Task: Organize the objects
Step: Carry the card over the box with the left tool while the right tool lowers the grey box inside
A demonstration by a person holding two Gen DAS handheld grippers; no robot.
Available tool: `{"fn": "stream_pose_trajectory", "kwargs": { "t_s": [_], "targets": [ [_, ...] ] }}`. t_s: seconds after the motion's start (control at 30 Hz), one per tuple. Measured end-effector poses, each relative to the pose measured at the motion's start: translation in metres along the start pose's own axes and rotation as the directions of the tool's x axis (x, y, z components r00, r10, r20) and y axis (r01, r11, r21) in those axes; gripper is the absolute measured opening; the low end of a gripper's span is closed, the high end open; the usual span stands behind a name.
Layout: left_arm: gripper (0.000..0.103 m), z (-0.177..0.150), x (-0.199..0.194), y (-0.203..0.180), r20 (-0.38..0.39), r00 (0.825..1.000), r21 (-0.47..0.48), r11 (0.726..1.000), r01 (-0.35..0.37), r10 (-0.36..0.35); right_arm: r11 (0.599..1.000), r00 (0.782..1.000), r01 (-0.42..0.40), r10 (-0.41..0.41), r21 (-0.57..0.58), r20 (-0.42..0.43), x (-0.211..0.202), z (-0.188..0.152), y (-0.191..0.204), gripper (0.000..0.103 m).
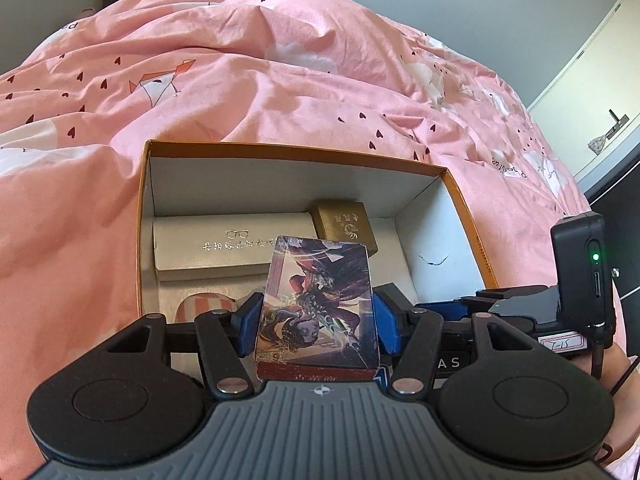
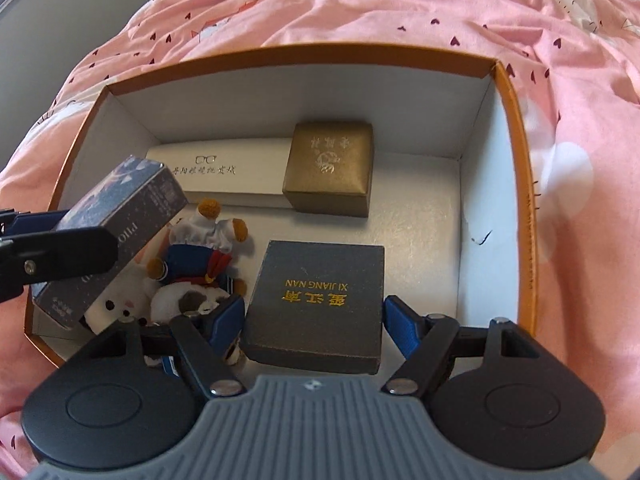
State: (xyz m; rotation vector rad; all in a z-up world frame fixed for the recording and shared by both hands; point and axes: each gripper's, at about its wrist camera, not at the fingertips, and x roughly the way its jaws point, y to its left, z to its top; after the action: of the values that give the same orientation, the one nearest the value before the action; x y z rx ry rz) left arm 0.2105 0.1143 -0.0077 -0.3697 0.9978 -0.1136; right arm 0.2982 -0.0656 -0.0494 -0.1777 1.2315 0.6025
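An orange-rimmed cardboard box (image 1: 468,216) lies open on a pink bedspread; it also shows in the right wrist view (image 2: 516,128). My left gripper (image 1: 318,316) is shut on an illustrated card box (image 1: 318,304) and holds it over the box's near left part; the same card box (image 2: 120,220) shows at the left of the right wrist view. My right gripper (image 2: 314,320) has its blue pads on either side of a black "XI JIANG NAN" box (image 2: 320,300) inside the box; whether they touch it I cannot tell.
Inside the box lie a white glasses case (image 2: 224,172), a gold box (image 2: 330,168), and plush toys (image 2: 192,264). The pink bedspread (image 1: 240,80) surrounds the box. A door (image 1: 592,80) stands at the far right.
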Motion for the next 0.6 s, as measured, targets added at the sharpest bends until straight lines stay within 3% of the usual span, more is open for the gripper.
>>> {"fn": "stream_pose_trajectory", "kwargs": {
  "t_s": [0.27, 0.6],
  "targets": [
    [0.066, 0.005, 0.013, -0.001, -0.028, 1.000, 0.014, 1.000, 0.003, -0.003, 0.996, 0.990, -0.083, 0.087, 0.036, -0.107, 0.018, -0.002, -0.003, 0.078],
    [0.066, 0.008, 0.019, -0.004, -0.044, 0.999, 0.017, 1.000, 0.007, -0.006, 0.979, 0.976, -0.175, 0.186, 0.102, -0.115, 0.010, 0.010, -0.022, 0.078]
  ]
}}
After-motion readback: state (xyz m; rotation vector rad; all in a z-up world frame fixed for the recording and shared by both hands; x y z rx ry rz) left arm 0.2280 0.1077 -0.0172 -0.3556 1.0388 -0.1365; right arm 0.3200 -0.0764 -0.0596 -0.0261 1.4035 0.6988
